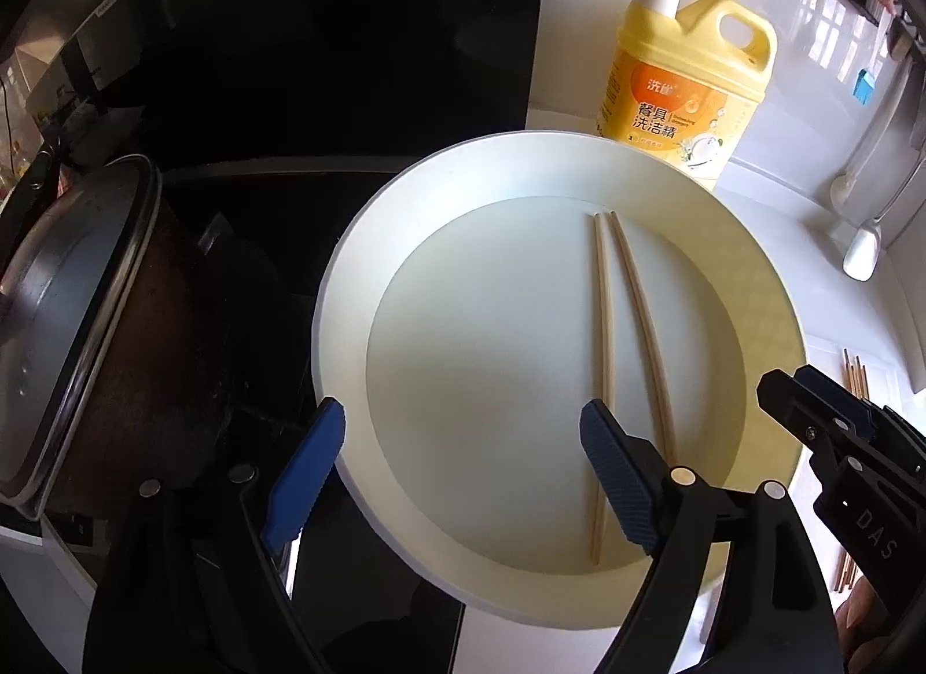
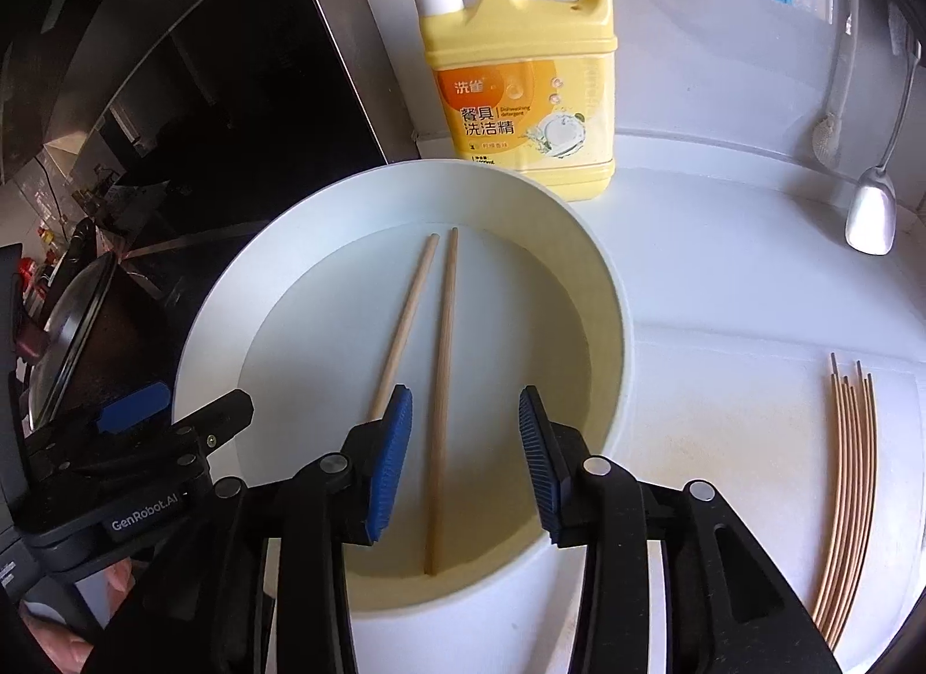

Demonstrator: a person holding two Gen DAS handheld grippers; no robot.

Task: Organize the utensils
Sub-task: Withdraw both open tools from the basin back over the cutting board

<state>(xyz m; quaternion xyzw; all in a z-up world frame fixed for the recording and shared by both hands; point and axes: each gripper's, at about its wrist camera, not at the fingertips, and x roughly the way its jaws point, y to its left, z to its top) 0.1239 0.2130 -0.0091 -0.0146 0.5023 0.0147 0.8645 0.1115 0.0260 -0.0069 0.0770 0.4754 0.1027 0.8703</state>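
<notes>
On the far left sits a dark pot (image 1: 87, 326) with a metal lid, on a black stove (image 1: 289, 164). Next to it on the white desk (image 2: 723, 280) lies a large white bowl (image 1: 347, 292), its rim just in front of a yellow detergent bottle (image 2: 521, 89) with a white pump. The bottle's orange label reads "洗雀" and "餐具洗洁精", with small English print "Dishwashing detergent" beside it.

Two wooden chopsticks (image 2: 443, 384) lie on the bowl's flat bottom, near each other and running away from the cameras, closer at the far ends in the left wrist view.

The left hand-held gripper (image 1: 463, 454) is spread wide and holds nothing; its left blue pad sits over the bowl's near-left rim and its right pad over the bowl's floor, just beside the chopsticks. In the right wrist view its black body carries the words "GenRobot.AI".

The right hand-held gripper (image 2: 466, 460) is released too, its blue pads apart on either side of the right-hand chopstick, above it; whether they touch it cannot be told. In the left wrist view its body shows the letters "DAS".

Right of the bowl, a bundle of thin wooden sticks (image 2: 848, 477) lies on the desk. Farther back, a ladle (image 2: 871, 211) and a brush (image 2: 830, 112) hang by the wall.
</notes>
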